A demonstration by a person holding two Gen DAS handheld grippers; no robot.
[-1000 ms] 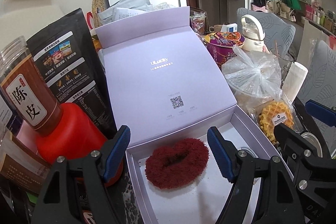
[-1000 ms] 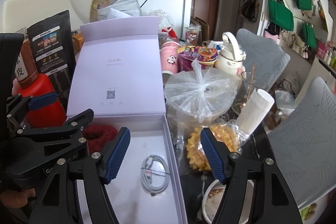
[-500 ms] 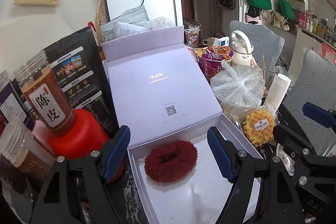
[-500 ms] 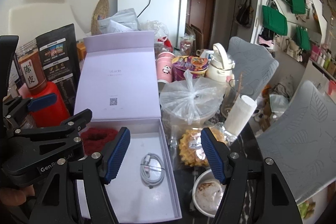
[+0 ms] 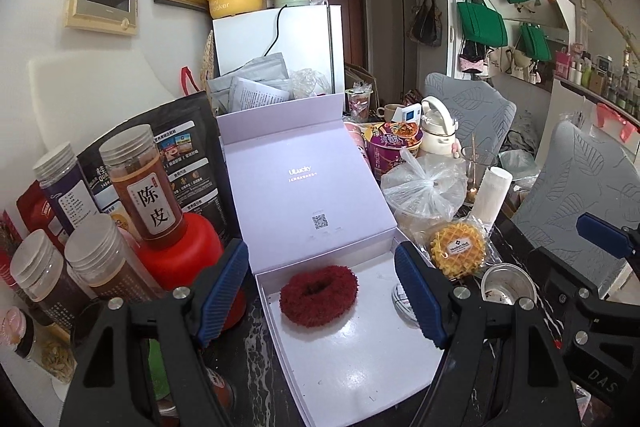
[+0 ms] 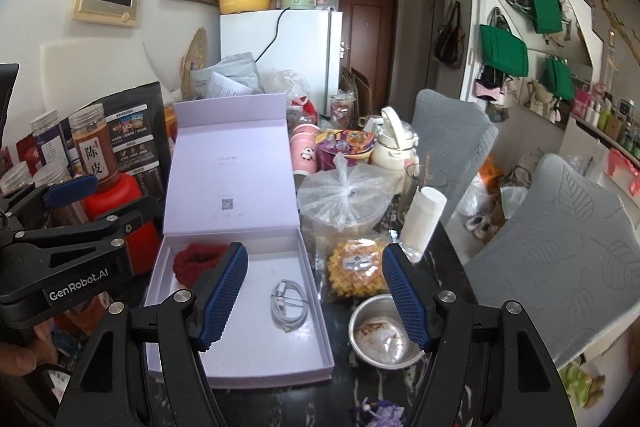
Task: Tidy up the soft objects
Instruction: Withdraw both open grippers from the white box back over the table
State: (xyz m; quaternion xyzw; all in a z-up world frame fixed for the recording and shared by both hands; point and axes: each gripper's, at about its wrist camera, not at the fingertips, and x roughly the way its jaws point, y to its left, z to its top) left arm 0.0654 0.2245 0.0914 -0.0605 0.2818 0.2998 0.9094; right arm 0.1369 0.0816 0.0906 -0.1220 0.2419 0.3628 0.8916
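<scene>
Change since a second before: both grippers had pulled back and up from the box, so the view took in more of the table; nothing in the box had shifted.
Left gripper: I had its jaws standing wide and empty, the scrunchie framed between them but lower down and untouched.
Right gripper: likewise wide apart, holding nothing, hovering over the box's right half and the table edge beside it.
Scrunchie: dark red and fluffy, it lay flat on the box floor, toward the back-left corner, at about 12 o'clock from the left gripper.
Handling: I judged it light, soft and squashy, with no risk of breakage. Pinching one side of the ring across its thickness looked best, since pads closing over the hole would grab air.
Lavender box: its lid stood propped open at the back. The low walls would not hinder a reach from above.
Cable: a coiled white cable lay at 3 o'clock from the scrunchie, well apart from it.
Left clutter: a red container with an amber jar on it stood at 9 o'clock, close to the box wall, which crowded any sideways approach.
Right clutter: a wrapped waffle and a metal bowl sat just outside the box at 3 o'clock.
</scene>
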